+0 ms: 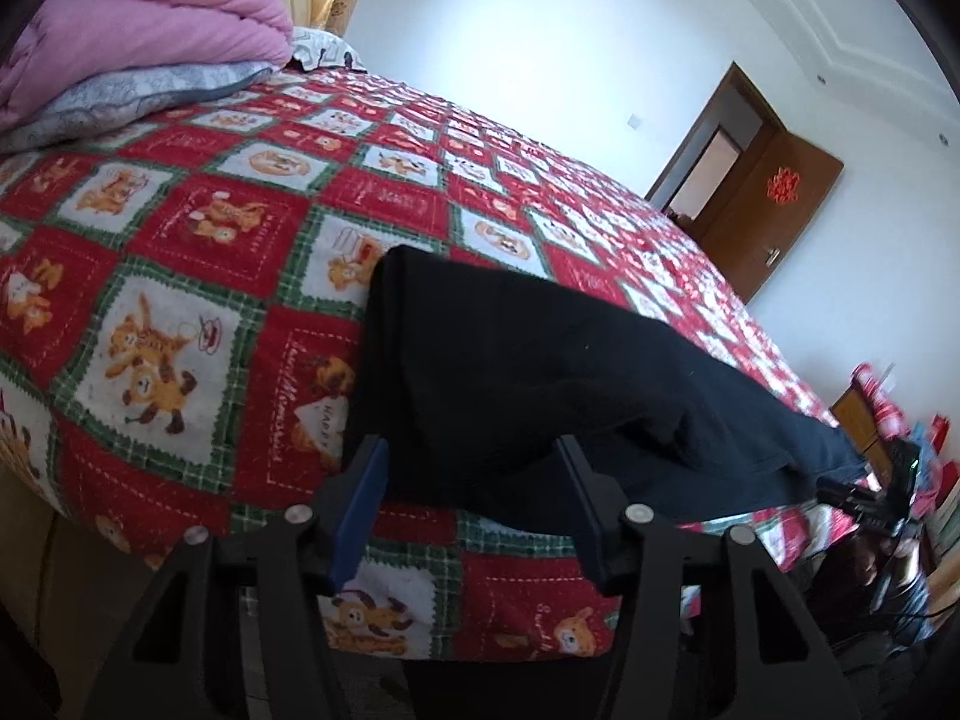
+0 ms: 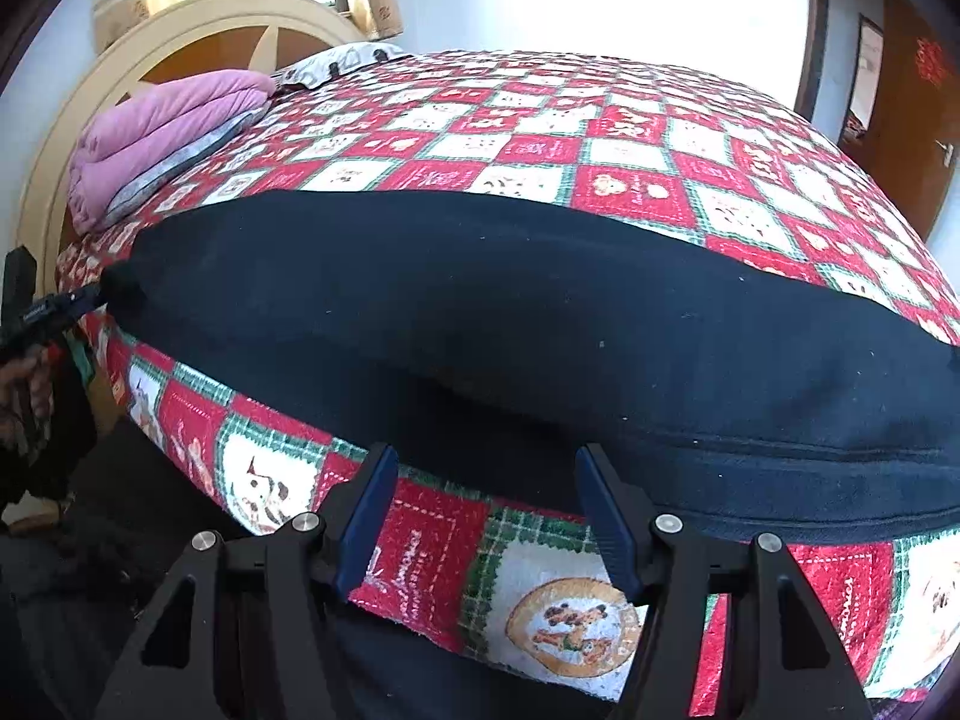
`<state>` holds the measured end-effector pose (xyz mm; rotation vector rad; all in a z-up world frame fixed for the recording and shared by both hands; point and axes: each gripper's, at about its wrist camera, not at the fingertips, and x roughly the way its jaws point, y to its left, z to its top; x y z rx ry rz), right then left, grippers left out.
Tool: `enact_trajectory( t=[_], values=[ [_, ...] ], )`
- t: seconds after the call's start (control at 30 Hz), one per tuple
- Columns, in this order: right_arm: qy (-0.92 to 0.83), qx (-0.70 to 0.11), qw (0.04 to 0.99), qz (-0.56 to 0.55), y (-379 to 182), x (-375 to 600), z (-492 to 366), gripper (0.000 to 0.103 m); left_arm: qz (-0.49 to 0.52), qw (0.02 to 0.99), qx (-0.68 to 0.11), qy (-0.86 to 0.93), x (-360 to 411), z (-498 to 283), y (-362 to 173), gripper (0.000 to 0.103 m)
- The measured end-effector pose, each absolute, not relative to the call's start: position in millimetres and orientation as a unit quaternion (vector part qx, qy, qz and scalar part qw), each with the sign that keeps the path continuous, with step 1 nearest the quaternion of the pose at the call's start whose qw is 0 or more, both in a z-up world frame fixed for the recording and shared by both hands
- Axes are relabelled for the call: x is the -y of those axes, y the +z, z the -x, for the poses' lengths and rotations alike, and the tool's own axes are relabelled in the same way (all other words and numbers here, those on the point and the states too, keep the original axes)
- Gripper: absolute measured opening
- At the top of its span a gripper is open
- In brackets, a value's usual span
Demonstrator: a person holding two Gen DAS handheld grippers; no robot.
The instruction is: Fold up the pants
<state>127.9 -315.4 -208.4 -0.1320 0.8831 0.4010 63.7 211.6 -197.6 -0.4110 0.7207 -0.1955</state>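
Note:
Black pants (image 1: 540,372) lie stretched along the near edge of a bed with a red, white and green bear-print cover (image 1: 210,252). In the right wrist view the pants (image 2: 510,312) span the frame from left to right. My left gripper (image 1: 474,462) is open, its blue-padded fingers on either side of the pants' end at the bed edge. My right gripper (image 2: 486,468) is open, its fingers just below the pants' lower edge. The left gripper also shows in the right wrist view (image 2: 90,297) at the pants' left end.
A folded pink quilt (image 1: 138,30) on a grey one lies at the head of the bed by a cream headboard (image 2: 198,30). A brown door (image 1: 774,210) stands open at the far wall. Clutter and a wooden cabinet (image 1: 864,420) sit beyond the foot.

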Motion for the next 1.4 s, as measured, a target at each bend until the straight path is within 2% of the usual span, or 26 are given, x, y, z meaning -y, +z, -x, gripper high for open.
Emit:
enact_trajectory(
  t=[0.03, 0.07, 0.27, 0.43, 0.63, 0.9, 1.07, 1.13, 1.17, 1.23, 1.27, 1.3, 1.4],
  values=[
    [0.191, -0.425, 0.883, 0.061, -209, 316, -129, 0.063, 0.190, 0.913, -0.348, -0.095, -209, -65, -197, 0.051],
    [0.189, -0.425, 0.883, 0.059, -210, 316, -129, 0.063, 0.185, 0.913, -0.350, -0.097, -208, -66, -198, 0.039],
    [0.182, -0.411, 0.891, 0.064, -209, 311, -129, 0.063, 0.129, 0.917, -0.365, -0.098, -194, -71, -200, 0.015],
    [0.177, -0.388, 0.901, 0.077, -203, 304, -125, 0.063, 0.081, 0.929, -0.350, -0.086, -196, -65, -186, 0.011],
    [0.177, -0.357, 0.912, 0.097, -194, 288, -131, 0.063, 0.050, 0.944, -0.318, -0.071, -210, -62, -157, 0.011],
    [0.209, -0.344, 0.897, 0.185, -212, 249, -133, 0.063, 0.048, 0.932, -0.352, -0.071, -210, -72, -193, 0.011],
    [0.225, -0.334, 0.885, 0.232, -223, 228, -131, 0.063, 0.049, 0.934, -0.347, -0.073, -209, -70, -193, 0.011],
    [0.217, -0.329, 0.884, 0.250, -229, 220, -135, 0.053, 0.049, 0.936, -0.342, -0.074, -209, -69, -190, 0.011],
    [0.219, -0.332, 0.880, 0.258, -232, 216, -137, 0.040, 0.049, 0.936, -0.341, -0.074, -210, -69, -189, 0.011],
    [0.229, -0.335, 0.877, 0.256, -234, 214, -138, 0.025, 0.051, 0.937, -0.337, -0.074, -211, -68, -188, 0.011],
    [0.234, -0.334, 0.878, 0.252, -233, 214, -137, 0.009, 0.053, 0.938, -0.335, -0.074, -211, -69, -187, 0.011],
    [0.234, -0.334, 0.878, 0.252, -232, 214, -135, 0.005, 0.054, 0.938, -0.333, -0.074, -211, -68, -186, 0.011],
    [0.233, -0.323, 0.884, 0.246, -224, 217, -129, 0.002, 0.056, 0.940, -0.328, -0.077, -212, -67, -180, 0.011]
  ],
)
